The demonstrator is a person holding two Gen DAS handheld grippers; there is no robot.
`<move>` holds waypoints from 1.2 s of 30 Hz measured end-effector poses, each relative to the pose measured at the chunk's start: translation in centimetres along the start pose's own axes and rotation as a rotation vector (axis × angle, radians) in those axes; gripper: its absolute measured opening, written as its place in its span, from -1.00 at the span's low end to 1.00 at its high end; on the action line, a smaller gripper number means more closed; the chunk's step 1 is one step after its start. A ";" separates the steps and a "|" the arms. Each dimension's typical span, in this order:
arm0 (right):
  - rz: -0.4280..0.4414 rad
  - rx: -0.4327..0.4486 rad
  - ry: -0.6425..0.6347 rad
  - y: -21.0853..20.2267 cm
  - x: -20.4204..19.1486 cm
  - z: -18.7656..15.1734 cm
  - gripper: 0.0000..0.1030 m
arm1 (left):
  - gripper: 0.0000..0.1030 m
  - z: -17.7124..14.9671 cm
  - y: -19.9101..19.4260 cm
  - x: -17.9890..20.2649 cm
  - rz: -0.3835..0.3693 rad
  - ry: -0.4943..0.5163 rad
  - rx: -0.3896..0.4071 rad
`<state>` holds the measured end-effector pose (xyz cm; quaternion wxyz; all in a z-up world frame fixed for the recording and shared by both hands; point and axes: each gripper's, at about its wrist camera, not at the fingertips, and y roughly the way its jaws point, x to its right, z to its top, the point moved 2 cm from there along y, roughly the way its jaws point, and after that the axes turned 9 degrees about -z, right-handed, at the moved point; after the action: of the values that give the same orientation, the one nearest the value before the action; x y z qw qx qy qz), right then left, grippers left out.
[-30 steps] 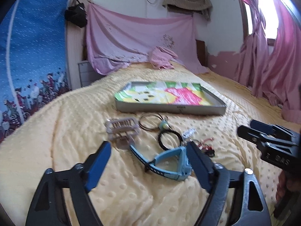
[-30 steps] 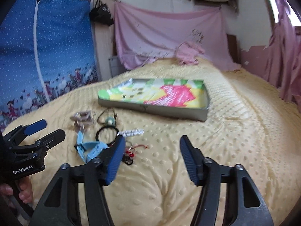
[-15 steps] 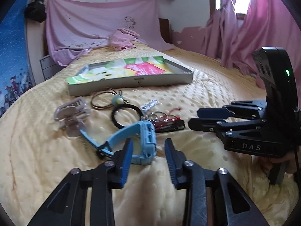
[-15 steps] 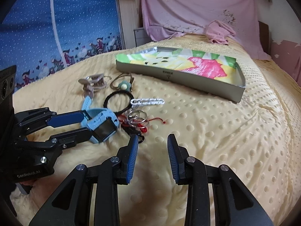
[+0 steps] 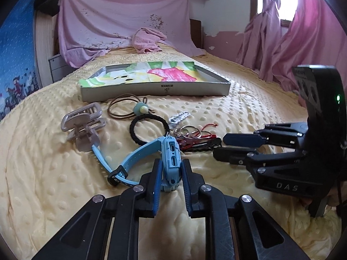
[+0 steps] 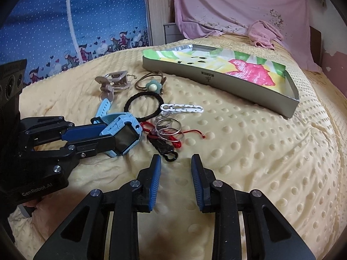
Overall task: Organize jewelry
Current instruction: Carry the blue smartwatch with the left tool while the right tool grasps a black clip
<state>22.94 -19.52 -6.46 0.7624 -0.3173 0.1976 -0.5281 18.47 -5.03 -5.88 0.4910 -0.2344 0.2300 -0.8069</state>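
Left gripper (image 5: 170, 171) pinches the case of a light-blue smartwatch (image 5: 171, 158) with a dark screen, its strap trailing on the yellow dotted blanket (image 6: 249, 151). Right gripper (image 6: 176, 168) hovers, jaws slightly parted and holding nothing, near metal rings (image 6: 169, 127) and a black hair tie (image 6: 144, 105).

Soft daylight from the blown-out window (image 5: 279, 2), fisheye-bent, dark-cornered edges.

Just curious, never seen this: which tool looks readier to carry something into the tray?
Left. The left tool already pinches the blue watch; the right tool holds nothing, short of the red cord bracelet.
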 end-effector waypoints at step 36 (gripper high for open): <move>-0.124 0.197 0.282 -4.3 4.9 3.3 -0.71 | -0.67 6.5 -1.6 0.2 -0.054 -0.118 0.171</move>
<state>23.85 -24.21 -0.93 0.7205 -0.1754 0.2297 -0.6303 21.19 -5.48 0.21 0.4999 -0.2451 0.1244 -0.8213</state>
